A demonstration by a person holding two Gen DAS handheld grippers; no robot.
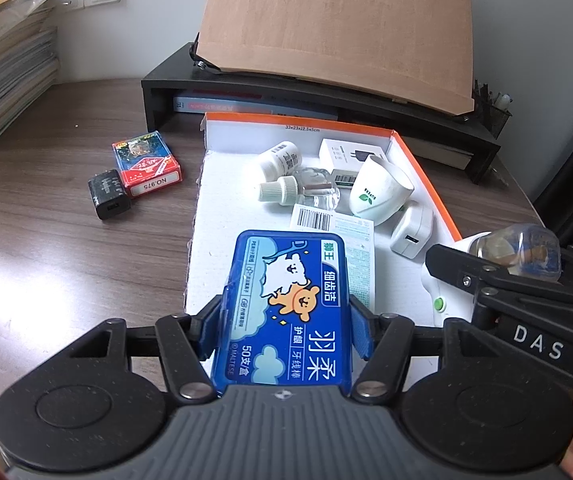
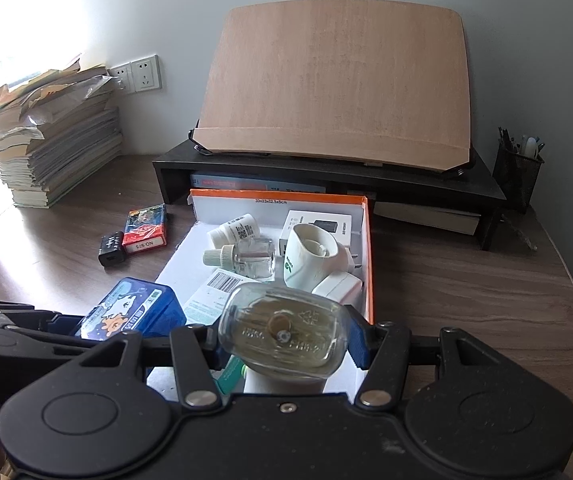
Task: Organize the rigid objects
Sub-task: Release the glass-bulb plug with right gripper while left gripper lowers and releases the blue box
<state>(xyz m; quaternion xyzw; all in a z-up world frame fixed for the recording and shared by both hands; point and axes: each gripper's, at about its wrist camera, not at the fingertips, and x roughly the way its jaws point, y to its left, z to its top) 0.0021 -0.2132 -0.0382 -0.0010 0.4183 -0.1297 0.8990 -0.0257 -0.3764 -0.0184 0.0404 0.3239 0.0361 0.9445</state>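
A left hand-held gripper [image 1: 286,320] pinches a blue floss-pick box [image 1: 284,312] by its long sides, its blue pads pressed against the case, holding it over the near end of an open orange-edged cardboard box [image 1: 422,168] that sits on a dark wood-grain bench [image 1: 46,240]. The flat, rounded-corner case shows a cartoon white dog and an orange bear among pale clouds, with white Chinese lettering. Beside it, the right hand-held gripper [image 2: 282,336] clamps a clear plastic bottle [image 2: 282,330], seen base-on, over the carton's near right corner; a brownish core shows through its transparent wall. Inside the white-lined carton lie a white pill bottle [image 1: 280,158], a clear refill bottle with a ribbed white cap [image 1: 298,190], a white cup with a green leaf mark [image 1: 380,190], a white charger carton [image 1: 352,154] and a white plug adapter [image 1: 410,234]. To the carton's left on the bench, a red card pack [image 1: 146,164] touches a black charger [image 1: 108,196].
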